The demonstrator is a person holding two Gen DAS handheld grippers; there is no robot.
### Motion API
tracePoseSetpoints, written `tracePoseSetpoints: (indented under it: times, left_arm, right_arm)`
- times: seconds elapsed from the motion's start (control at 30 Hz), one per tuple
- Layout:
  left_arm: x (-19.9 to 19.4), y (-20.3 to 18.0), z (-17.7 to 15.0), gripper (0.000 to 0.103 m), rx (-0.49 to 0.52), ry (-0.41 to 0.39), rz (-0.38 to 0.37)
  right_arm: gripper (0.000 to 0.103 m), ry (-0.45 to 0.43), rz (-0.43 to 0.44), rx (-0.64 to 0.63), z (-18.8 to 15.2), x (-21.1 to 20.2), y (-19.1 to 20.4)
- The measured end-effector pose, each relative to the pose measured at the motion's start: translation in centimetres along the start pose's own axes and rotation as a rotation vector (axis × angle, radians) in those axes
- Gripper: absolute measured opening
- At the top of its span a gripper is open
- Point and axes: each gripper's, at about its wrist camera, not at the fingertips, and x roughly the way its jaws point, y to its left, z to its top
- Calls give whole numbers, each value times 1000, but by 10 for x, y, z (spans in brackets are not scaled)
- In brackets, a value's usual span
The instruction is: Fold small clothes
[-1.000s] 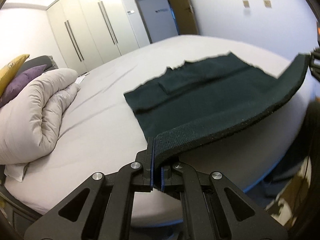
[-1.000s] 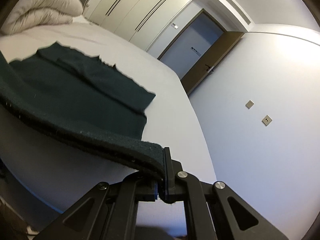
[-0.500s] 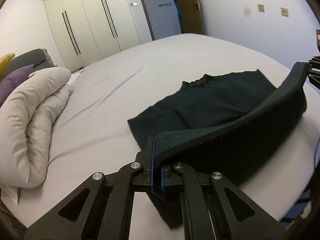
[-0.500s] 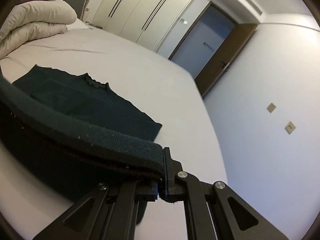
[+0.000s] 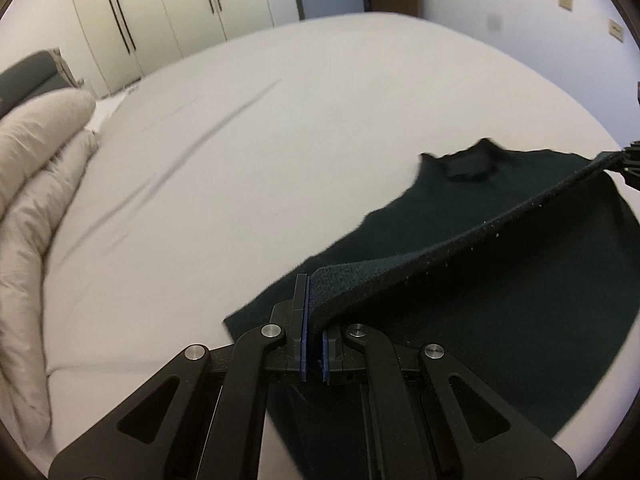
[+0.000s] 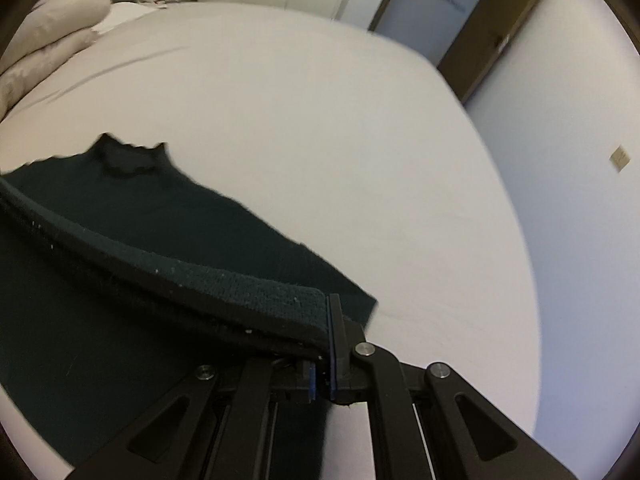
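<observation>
A dark green knit top (image 5: pixel 500 300) lies on the white bed sheet (image 5: pixel 240 160), its ruffled collar (image 5: pixel 476 160) at the far end. My left gripper (image 5: pixel 314 316) is shut on one corner of its ribbed hem. My right gripper (image 6: pixel 322 344) is shut on the other hem corner; it shows at the right edge of the left wrist view (image 5: pixel 630 160). The hem band (image 6: pixel 180 268) stretches taut between them, lifted above the body of the top (image 6: pixel 120 320), which lies flat below. The collar (image 6: pixel 128 156) shows at the far left in the right wrist view.
A rolled beige duvet (image 5: pixel 32 220) lies on the left side of the bed, also in the right wrist view (image 6: pixel 52 40). White wardrobes (image 5: pixel 160 12) and a doorway (image 6: pixel 420 4) stand beyond the bed. A wall (image 6: pixel 580 160) runs along its right side.
Both grippers have carried the hem forward over the top, toward the collar, and tilted downward. More of the garment lies beneath the raised hem than before.
</observation>
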Motion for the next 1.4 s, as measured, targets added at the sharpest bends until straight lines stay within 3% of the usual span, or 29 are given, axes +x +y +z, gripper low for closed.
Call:
tracePoseSetpoints:
  times: [0.13,0.23,0.27,0.3,0.33,0.37,0.43,0.57,0.63,0.7,0.77,0.9,0.93,1.0,1.1,1.2,1.33,1.4]
  left_arm:
    - [52,-3,13,9,23,72,46]
    - [66,1,19,19,9,59,60]
    - [67,6,24,37,-8,43,72]
    - [67,11,27,76,-26,36,98]
    - [67,17,30,89,-48,29,134]
    - [64,26,33,93,-80,10,165]
    - [60,38,35,93,-119,3,141]
    - [29,59,36,93,-182,-80,184]
    - [14,68,31,93,-234,-117,191]
    - [-1,75,18,93,-313,-147,172]
    - [-7,72,0,93,-362,-145,117]
    - [-8,59,-37,93,-372,-132,75]
    - [-7,55,-42,93,-371,-135,58]
    - [-8,46,-68,93,-362,-139,29]
    - [3,27,-99,93,-353,-111,25]
    - [13,37,-125,93,-431,-103,-30]
    - [23,47,-129,95,-441,-53,-16]
    - [21,46,-128,95,-428,-55,25]
  right_arm:
    - [9,93,49,76,11,47,-6]
    - [21,58,85,139,14,54,-14]
    - [30,57,86,152,14,54,-17]
    - [58,46,63,186,10,52,-25]
    - [80,33,48,210,7,50,-31]
    - [86,14,40,249,3,48,-40]
    - [89,5,45,357,-11,44,-62]
    - [87,-19,25,570,-41,22,-96]
    - [84,-51,88,625,-55,5,-100]
    - [84,-93,154,600,-68,-15,-88]
    - [84,-101,165,547,-79,-26,-69]
    - [82,-33,130,431,-102,-24,-28]
    - [77,-6,122,425,-105,-19,-23]
    - [74,36,156,449,-122,-13,-16]
    - [74,15,145,462,-138,-19,-10]
    - [74,11,139,468,-142,-20,-7]
    - [84,1,126,517,-137,-13,-22]
    - [84,5,102,563,-129,-11,-28]
